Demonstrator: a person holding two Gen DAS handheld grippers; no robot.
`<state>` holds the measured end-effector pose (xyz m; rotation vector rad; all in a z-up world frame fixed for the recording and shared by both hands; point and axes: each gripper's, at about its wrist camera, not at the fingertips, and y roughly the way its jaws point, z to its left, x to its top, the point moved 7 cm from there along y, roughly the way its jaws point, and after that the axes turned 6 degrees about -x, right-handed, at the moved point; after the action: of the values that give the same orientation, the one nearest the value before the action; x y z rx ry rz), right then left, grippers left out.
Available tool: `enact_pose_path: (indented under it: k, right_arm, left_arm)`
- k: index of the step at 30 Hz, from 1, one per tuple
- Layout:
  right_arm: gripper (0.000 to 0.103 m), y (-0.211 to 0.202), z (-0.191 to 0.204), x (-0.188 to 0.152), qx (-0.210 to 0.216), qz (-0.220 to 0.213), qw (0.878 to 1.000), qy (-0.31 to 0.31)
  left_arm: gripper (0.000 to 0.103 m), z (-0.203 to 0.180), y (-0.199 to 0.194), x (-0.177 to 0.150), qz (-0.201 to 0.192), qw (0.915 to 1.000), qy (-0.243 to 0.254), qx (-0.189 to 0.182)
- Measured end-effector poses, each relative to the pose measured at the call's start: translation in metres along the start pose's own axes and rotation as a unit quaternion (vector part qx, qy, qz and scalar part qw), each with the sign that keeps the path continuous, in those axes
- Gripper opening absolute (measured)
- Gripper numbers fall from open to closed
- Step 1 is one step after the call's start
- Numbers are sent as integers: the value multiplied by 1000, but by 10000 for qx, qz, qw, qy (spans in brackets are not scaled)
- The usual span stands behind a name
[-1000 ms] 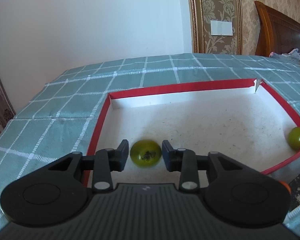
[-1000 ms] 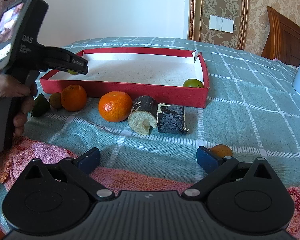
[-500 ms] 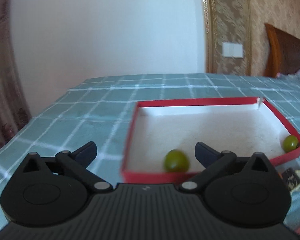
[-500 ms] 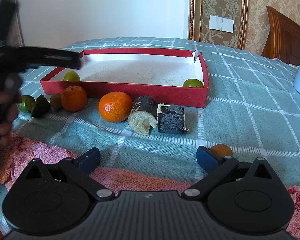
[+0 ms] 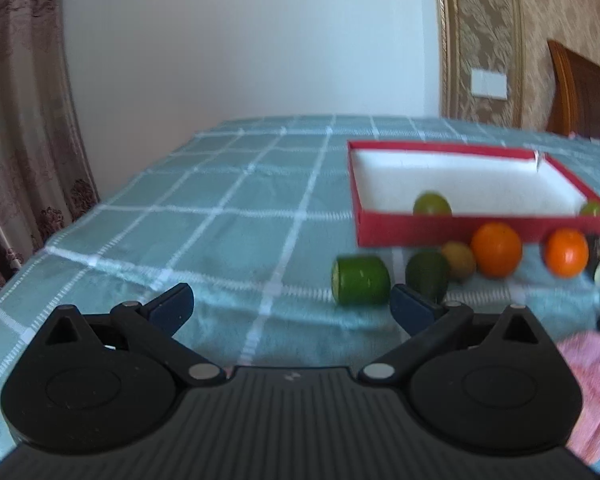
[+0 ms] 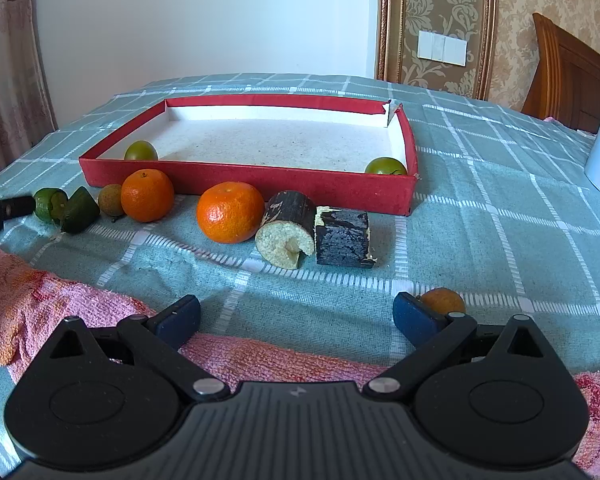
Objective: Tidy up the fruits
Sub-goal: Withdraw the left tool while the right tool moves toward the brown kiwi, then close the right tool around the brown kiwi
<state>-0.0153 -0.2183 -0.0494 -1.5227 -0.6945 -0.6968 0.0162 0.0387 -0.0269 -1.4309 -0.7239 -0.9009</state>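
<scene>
While both grippers hover over the table point(image 6: 500, 208) with its teal checked cloth, neither holds anything. In its own wrist view, the left gripper point(image 5: 292, 304) has its jaws spread wide, having just been opening, with only bare cloth between the blue pads; the picture is somewhat blurred. The right gripper point(image 6: 296, 316) also stands wide open above the pink towel point(image 6: 60, 300) that lies along the table's near edge, and a small orange fruit point(image 6: 444, 300) sits on the cloth just beyond its right fingertip, apart from it as far as can be seen.

Toward the middle of the table lies the red tray point(image 6: 260, 188), shallow and white inside. One green fruit point(image 6: 141, 150) rests in its near left corner against the front wall, and a second green fruit point(image 6: 385, 166) sits in its near right corner.

Outside the tray, along its front wall, the other pieces lie in a loose row on the cloth. From the left: a cut green cylinder point(image 6: 51, 203), a dark green wedge point(image 6: 80, 210) touching it, a small brown fruit point(image 6: 111, 199), an orange point(image 6: 147, 194) close against the tray's wall, a larger orange point(image 6: 230, 212) a little nearer the camera, then a dark-skinned roll piece point(image 6: 288, 232) with a pale cut face and a black block point(image 6: 342, 238) just beside it.

At the left border of the right wrist view, a black tip of the left gripper shows just beside the green cylinder.
</scene>
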Motion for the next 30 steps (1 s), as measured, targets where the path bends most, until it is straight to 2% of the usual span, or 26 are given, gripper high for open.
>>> enact_pose_path:
  k: [5, 9, 15, 22, 27, 30]
  right_arm:
    - [103, 0, 0, 0, 4, 1, 10000, -5]
    - [103, -3, -2, -1, 113, -49, 9999, 74]
    - [103, -26, -23, -6, 204, -344, 9983, 412]
    - [103, -53, -62, -15, -204, -611, 9962, 578]
    - [103, -56, -81, -17, -507, -691, 9950, 510]
    - [102, -54, -83, -14, -551, -772, 9944, 461]
  left_arm:
    - [103, -4, 13, -9, 373, 9992, 122, -83]
    - [103, 7, 17, -11, 557, 9974, -301, -336]
    - [103, 7, 17, -12, 544, 9975, -327, -304]
    - [103, 7, 17, -12, 531, 9975, -351, -314]
    - [103, 8, 17, -12, 531, 9975, -353, -315]
    - [103, 8, 16, -12, 525, 9974, -361, -329]
